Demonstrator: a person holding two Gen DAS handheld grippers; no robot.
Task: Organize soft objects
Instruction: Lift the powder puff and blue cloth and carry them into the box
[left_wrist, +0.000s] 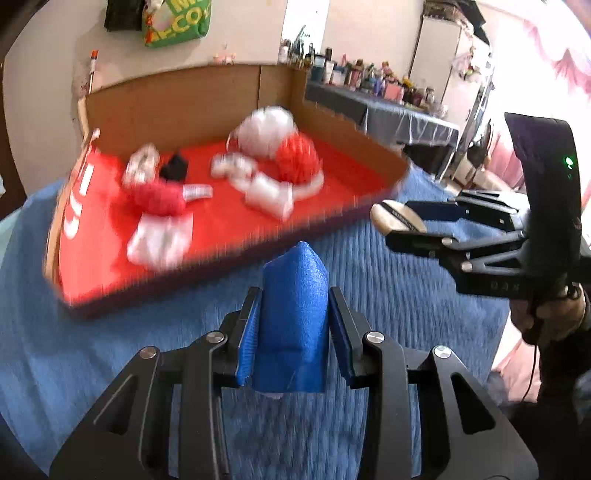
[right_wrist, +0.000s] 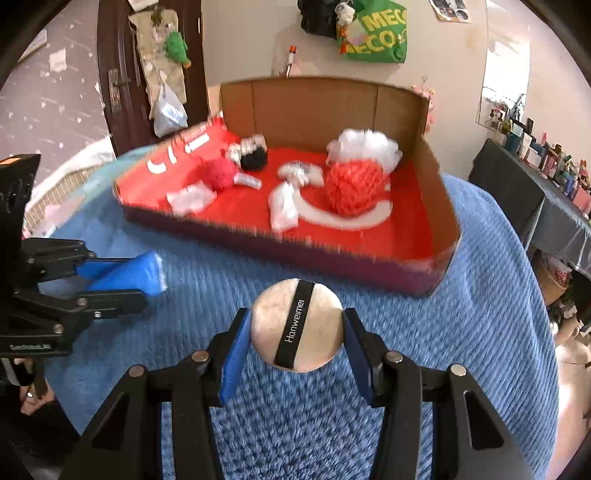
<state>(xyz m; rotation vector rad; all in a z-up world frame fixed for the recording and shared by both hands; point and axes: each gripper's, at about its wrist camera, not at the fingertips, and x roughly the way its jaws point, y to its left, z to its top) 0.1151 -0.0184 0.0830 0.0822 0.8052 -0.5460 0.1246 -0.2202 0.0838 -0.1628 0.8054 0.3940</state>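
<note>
My left gripper (left_wrist: 293, 325) is shut on a blue sponge (left_wrist: 293, 325), squeezed between both pads and held above the blue blanket. From the right wrist view the same blue sponge (right_wrist: 135, 273) shows at the left. My right gripper (right_wrist: 297, 332) is shut on a round cream powder puff (right_wrist: 297, 325) with a black strap across it; the puff (left_wrist: 397, 219) also shows at the right in the left wrist view. Ahead lies a shallow cardboard box (right_wrist: 443, 206) with a red floor, holding a red mesh pouf (right_wrist: 356, 186), a white pouf (right_wrist: 364, 146) and several small white, red and black soft pieces.
A blue knitted blanket (right_wrist: 461, 332) covers the surface under both grippers. A dark-clothed table (left_wrist: 388, 110) crowded with bottles stands at the far right. A green bag (right_wrist: 376, 33) hangs on the wall behind the box. A dark door (right_wrist: 122, 74) stands at the far left.
</note>
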